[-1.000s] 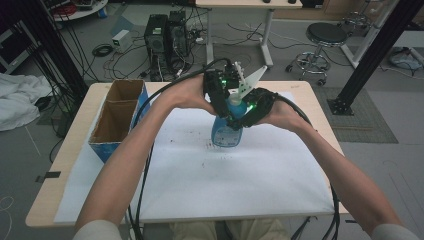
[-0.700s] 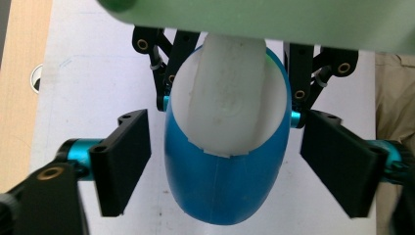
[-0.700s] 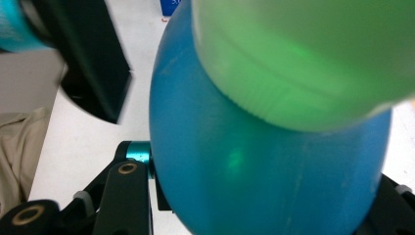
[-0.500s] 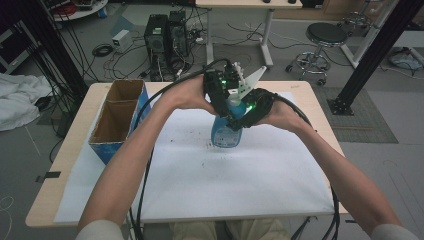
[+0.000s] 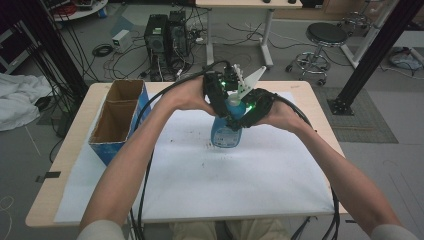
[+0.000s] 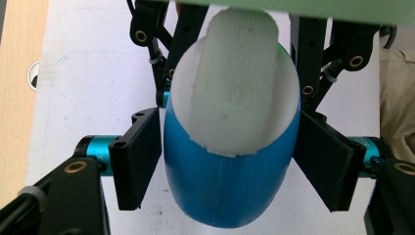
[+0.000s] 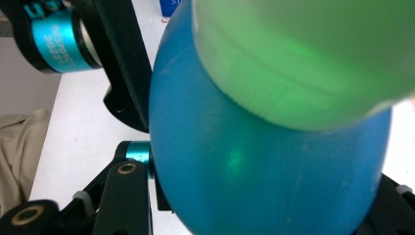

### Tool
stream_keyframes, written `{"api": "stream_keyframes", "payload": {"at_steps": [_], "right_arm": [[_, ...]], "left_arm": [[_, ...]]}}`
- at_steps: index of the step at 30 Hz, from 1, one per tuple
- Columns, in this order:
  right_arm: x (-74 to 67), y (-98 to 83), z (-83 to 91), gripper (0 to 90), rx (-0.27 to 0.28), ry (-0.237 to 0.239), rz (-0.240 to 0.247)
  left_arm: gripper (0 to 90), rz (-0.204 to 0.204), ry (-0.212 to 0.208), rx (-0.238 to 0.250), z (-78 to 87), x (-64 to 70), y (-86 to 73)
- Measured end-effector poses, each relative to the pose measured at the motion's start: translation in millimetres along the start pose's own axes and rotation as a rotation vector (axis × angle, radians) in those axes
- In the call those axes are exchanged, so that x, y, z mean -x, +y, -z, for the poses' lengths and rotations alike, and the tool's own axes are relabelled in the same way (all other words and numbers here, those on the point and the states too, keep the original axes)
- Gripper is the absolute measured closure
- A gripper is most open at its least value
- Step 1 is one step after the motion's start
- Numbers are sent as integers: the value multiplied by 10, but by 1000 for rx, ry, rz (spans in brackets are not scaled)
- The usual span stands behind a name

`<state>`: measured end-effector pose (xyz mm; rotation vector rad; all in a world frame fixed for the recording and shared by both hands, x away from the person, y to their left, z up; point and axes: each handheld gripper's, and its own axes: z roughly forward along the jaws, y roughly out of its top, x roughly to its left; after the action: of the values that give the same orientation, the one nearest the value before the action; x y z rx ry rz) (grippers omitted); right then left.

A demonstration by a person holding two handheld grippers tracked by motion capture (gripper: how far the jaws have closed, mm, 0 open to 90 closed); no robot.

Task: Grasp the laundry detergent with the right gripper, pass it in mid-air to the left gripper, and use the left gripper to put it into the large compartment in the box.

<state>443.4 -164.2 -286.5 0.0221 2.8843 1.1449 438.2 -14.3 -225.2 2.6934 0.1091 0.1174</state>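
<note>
Bottle: blue spray bottle [image 5: 226, 134] w/ white spray head [image 5: 246, 82], standing upright on white sheet [image 5: 200, 175], center of high view, slightly above mid-frame.
Bottle close-up: in left gripper view blue body [image 6: 225, 181] is filling center, white head [image 6: 235, 93] sitting over it in upper middle.
Left gripper: left gripper [image 5: 216, 92] is reaching in from upper left of bottle top; jaws have just been closing, bottle btwn them. In left gripper view pads are flanking the blue body, right pad touching it, left pad just beside; can't tell if it's pressing.
Right gripper: right gripper [image 5: 252, 107] is clamping bottle's upper body from the right; blue wall [image 7: 254, 166] is crowding right gripper view, pressed against jaws.
Hands: both hands are meeting at bottle top, forearms coming up from bottom edge.
Box: open cardboard box [image 5: 116, 120], left of bottle, well apart, at sheet's left edge.
Table: wooden table [image 5: 320, 107] under sheet.
</note>
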Motion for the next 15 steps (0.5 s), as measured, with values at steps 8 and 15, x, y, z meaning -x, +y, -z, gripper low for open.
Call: {"api": "stream_keyframes", "payload": {"at_steps": [8, 15], "right_arm": [[-7, 3, -6, 474, -4, -3, 2], [-7, 5, -7, 473, 2, -2, 5]], "left_arm": [[317, -2, -6, 0, -19, 4, 3], [354, -3, -2, 4, -9, 5, -2]]}}
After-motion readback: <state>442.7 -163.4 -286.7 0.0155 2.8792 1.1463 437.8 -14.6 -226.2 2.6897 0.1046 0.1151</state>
